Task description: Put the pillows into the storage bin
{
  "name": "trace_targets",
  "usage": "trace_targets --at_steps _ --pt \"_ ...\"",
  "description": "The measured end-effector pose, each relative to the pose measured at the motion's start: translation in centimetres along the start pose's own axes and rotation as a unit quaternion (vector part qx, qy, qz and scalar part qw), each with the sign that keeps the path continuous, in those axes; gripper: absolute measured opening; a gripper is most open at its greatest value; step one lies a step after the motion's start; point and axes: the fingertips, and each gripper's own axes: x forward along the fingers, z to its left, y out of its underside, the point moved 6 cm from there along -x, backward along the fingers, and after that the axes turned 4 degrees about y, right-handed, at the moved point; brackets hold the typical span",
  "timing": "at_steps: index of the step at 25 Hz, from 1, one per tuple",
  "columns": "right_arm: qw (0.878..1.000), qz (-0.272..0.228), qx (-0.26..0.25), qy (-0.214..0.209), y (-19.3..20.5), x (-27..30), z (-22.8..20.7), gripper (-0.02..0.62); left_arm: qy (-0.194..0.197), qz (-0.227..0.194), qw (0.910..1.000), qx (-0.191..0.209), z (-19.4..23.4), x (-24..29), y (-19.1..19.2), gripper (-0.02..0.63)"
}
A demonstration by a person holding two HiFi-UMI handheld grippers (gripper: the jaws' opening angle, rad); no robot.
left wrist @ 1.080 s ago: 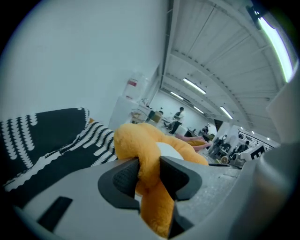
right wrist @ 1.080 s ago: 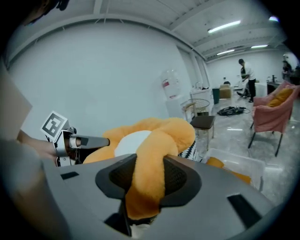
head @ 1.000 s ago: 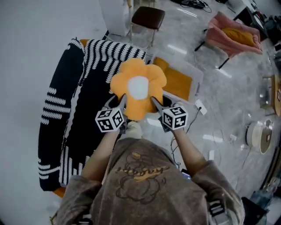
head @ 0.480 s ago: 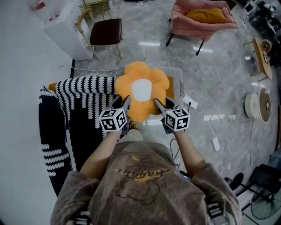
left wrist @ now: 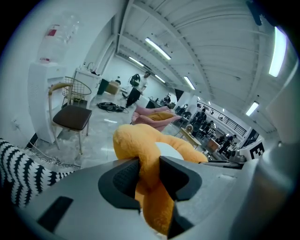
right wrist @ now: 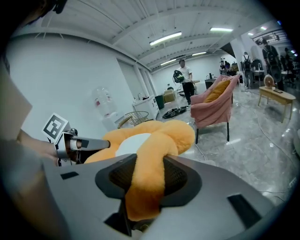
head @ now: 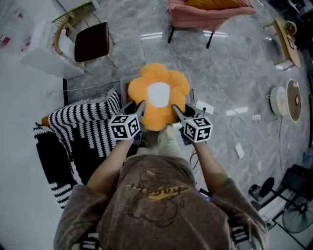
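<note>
Left gripper point(head: 141, 107) and right gripper point(head: 174, 108) clamp the pillow point(head: 157, 95), just swung from blanket point(head: 83, 129) to above bin point(head: 192, 93); ready for lowering.

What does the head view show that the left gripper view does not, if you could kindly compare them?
Only the head view shows the person's brown printed sweatshirt and the left gripper's marker cube. Only the left gripper view shows ceiling strip lights and the left gripper with its jaws pinched on a petal. Both show the orange flower-shaped plush pillow with a white centre, the dark-seated chair, the pink armchair and the black-and-white striped blanket.
</note>
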Motion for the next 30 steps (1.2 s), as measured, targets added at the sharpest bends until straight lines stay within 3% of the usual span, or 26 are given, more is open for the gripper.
trace_targets --at_steps 6,11,24,30 --pt "1.0 0.026 0.011 -0.005 -1.8 4.9 -9.0 0.147 -0.013 0.015 0.9996 -0.018 0.1 10.4 -1.0 0.124" --pt "0.998 0.052 0.029 -0.003 0.4 10.8 -14.5 0.147 -0.013 0.041 0.9988 -0.023 3.4 18.0 0.8 0.124" --pt "0.988 0.126 0.084 0.033 17.1 26.6 -24.1 0.156 0.001 0.126 0.9895 -0.07 17.4 33.7 15.5 0.124" --pt "0.982 0.159 0.09 0.047 24.6 31.7 -27.1 0.167 -0.012 0.161 0.9846 -0.067 21.8 38.5 22.3 0.126"
